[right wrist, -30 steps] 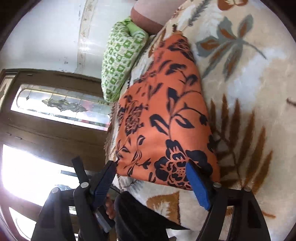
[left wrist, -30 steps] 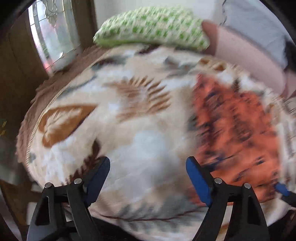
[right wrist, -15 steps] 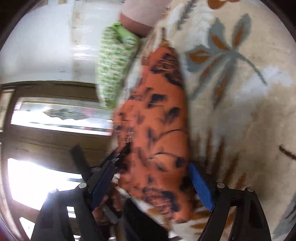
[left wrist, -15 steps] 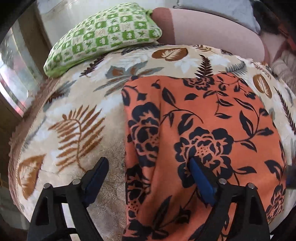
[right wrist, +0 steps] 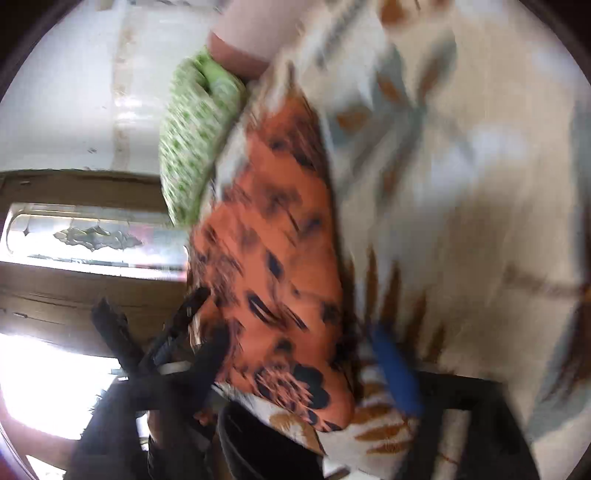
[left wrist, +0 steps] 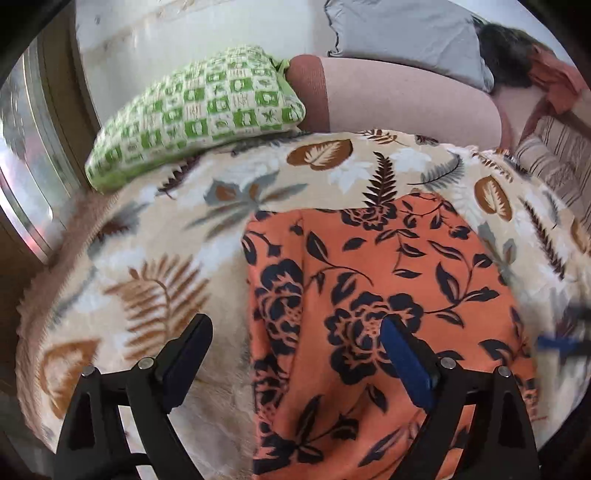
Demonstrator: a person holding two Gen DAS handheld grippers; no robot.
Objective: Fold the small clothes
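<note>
An orange garment with a dark floral print [left wrist: 384,295] lies flat on a leaf-patterned blanket [left wrist: 166,266]. My left gripper [left wrist: 295,354] is open just above the garment's near left edge, with one finger over the blanket and the other over the cloth. In the right wrist view the picture is blurred; the same garment [right wrist: 273,266] runs up the middle left. My right gripper [right wrist: 306,365] is open and empty over the garment's near end. The left gripper's black fingers [right wrist: 177,325] show at the lower left there.
A green-and-white checked pillow [left wrist: 199,110] lies at the far end of the blanket, also in the right wrist view [right wrist: 192,144]. A pink bolster [left wrist: 399,99] and a grey pillow [left wrist: 399,33] lie behind it. A wooden door with patterned glass [right wrist: 92,236] stands beside the bed.
My left gripper has swung right, from the bare blanket to the garment's left edge, then drawn back a little. My right gripper is moving fast; its view has turned blurred.
</note>
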